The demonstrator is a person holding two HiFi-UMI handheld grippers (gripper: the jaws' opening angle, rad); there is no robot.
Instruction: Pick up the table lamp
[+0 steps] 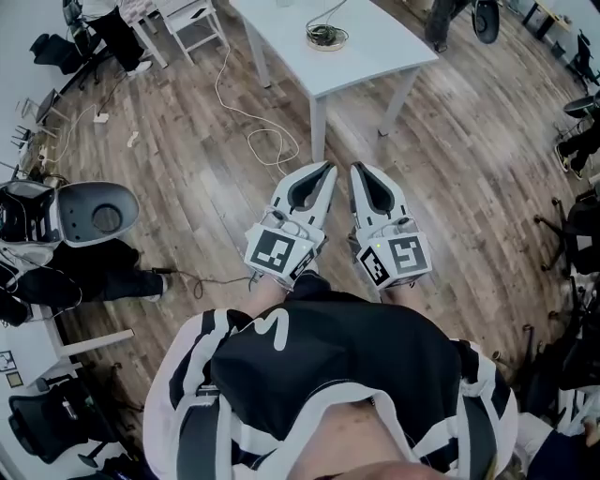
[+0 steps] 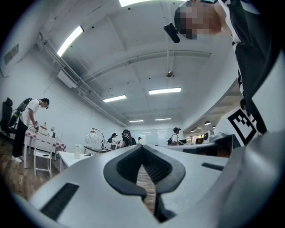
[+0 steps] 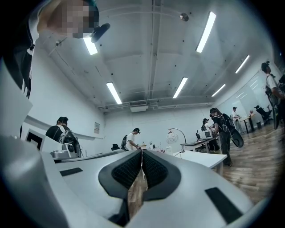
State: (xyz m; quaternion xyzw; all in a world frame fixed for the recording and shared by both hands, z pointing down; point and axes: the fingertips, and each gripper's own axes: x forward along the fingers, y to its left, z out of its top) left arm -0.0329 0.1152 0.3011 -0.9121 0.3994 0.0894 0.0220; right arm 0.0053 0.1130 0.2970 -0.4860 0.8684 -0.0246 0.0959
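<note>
The table lamp [image 1: 325,36] stands on the white table [image 1: 375,58] ahead of me, seen from above as a round wire shape. In the left gripper view the lamp [image 2: 95,135] shows a curved arm and a pale globe shade, and the right gripper view shows the same lamp [image 3: 174,137]. My left gripper [image 1: 325,172] and right gripper [image 1: 357,172] are held side by side over the wooden floor, short of the table's near corner. Both point at the table. The left gripper [image 2: 142,147] and right gripper [image 3: 141,152] have their jaws together with nothing between them.
A white cable [image 1: 265,141] loops over the floor by the table leg. A grey chair [image 1: 94,214] stands to the left, a white chair [image 1: 192,19] at the far left, and dark office chairs [image 1: 577,225] along the right. Several people stand at desks further off.
</note>
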